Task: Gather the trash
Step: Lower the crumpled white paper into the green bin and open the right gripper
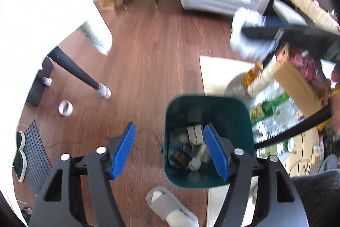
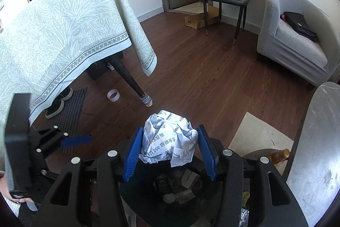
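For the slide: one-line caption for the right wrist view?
Right gripper holds a crumpled paper ball above the dark trash bin, already holding scraps.

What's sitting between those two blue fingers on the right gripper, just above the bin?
A crumpled paper ball, printed with blue writing, sits clamped in the right gripper, directly above the dark green bin. The right wrist view shows this.

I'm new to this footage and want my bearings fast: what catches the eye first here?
A crumpled ball of printed white paper sits clamped between the right gripper's blue pads, directly above a dark green bin already part full of scraps. The left gripper hangs open and empty beside that bin, over a reddish wood floor.
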{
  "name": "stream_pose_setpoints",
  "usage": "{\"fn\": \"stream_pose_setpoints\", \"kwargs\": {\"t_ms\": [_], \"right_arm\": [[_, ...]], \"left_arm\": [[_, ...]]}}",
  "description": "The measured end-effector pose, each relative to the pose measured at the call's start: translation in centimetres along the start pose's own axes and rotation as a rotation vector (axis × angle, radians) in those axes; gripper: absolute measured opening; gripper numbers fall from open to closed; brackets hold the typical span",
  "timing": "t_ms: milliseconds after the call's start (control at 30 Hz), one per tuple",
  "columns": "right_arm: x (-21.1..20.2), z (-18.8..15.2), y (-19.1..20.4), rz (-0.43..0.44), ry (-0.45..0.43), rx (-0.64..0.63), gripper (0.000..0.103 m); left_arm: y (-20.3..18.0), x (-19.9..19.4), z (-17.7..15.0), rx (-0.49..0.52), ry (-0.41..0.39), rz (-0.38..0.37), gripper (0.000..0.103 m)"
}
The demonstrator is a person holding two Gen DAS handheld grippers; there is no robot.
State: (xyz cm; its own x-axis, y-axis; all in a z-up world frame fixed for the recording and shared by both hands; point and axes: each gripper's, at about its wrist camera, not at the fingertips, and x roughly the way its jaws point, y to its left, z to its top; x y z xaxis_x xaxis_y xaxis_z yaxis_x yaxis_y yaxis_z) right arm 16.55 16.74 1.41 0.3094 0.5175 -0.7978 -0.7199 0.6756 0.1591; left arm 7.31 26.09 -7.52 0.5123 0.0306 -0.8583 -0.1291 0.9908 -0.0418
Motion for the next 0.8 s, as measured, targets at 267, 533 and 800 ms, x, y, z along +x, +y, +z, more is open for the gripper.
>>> {"fn": "stream_pose_setpoints", "kwargs": {"t_ms": [267, 533, 800], "right_arm": [[4.0, -1.1, 1.3, -0.031, 0.100, -0.029, 0.053], [8.9, -3.9, 3.4, -0.022, 0.273, -0.089, 0.053], [13.4, -8.0, 5.4, -0.034, 0.476, -0.207, 0.053]], "left_arm": [[2.7, -4.3, 1.3, -0.082, -0.158, 0.030, 0.054], [3.0, -7.5, 2.4, -0.114, -0.281, 0.032, 0.037], [1.5, -9.9, 3.2, -0.128, -0.361, -0.036, 0.034]]}}
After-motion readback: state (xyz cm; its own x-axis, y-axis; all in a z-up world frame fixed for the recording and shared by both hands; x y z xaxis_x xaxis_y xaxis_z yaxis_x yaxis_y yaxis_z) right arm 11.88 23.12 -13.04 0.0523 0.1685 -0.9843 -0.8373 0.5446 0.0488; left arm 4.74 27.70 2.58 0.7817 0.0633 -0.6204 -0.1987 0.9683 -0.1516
